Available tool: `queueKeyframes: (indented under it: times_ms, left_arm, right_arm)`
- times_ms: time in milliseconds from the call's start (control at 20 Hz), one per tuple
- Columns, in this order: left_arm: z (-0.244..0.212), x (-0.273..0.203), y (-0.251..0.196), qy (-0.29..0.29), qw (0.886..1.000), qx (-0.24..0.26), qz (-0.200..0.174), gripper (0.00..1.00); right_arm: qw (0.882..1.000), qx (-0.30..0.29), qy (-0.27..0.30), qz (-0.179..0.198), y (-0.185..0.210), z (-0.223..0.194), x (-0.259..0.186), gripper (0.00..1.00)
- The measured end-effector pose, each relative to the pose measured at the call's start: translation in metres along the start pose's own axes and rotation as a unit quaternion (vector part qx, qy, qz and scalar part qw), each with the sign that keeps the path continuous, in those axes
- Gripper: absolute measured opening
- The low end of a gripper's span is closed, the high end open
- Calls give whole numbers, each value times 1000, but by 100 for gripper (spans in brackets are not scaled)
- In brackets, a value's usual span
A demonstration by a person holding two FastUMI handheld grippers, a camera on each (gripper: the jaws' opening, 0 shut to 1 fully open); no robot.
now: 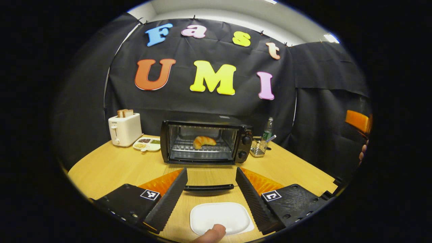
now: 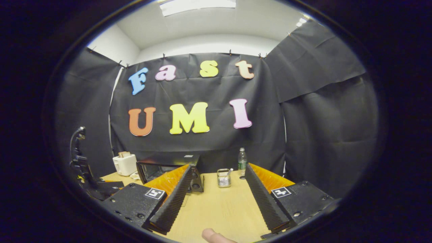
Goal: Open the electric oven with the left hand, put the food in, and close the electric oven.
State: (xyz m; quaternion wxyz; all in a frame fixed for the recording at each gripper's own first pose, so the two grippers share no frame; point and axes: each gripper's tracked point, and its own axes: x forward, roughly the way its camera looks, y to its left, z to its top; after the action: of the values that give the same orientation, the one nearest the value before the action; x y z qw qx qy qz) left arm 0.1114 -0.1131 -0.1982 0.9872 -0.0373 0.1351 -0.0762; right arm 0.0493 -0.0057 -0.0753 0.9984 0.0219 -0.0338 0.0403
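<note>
**Bread lying in the open oven**

In the left gripper view we are looking at the oven (image 1: 206, 141) with its door (image 1: 208, 187) dropped flat toward us. The bread (image 1: 204, 141) is lying on the rack inside. A toaster (image 1: 124, 129) is holding toast, and a divided dish (image 1: 147, 144) beside it is holding small foods. A white plate (image 1: 219, 217) is sitting bare between our fingers. Our left gripper (image 1: 211, 194) is hanging spread wide, with the door handle between its tips and the bread well beyond. In the right gripper view our right gripper (image 2: 219, 195) is also spread, gripping nothing, the oven (image 2: 162, 168) ahead to its left.
</note>
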Motion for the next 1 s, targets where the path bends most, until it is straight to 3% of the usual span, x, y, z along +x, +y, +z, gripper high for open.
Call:
queueKeyframes:
  times_ms: [150,500,1000]
  left_arm:
    - [-32,20,-7,52,999,10,-7,94]
    - [-85,52,0,151,988,22,21,95]
    - [-111,74,12,233,971,-9,53,95]
  right_arm:
    - [1000,-1,3,1,-7,-5,-1,95]
    - [1000,13,25,-13,-27,-24,5,99]
    - [998,32,47,-9,-40,-36,29,96]
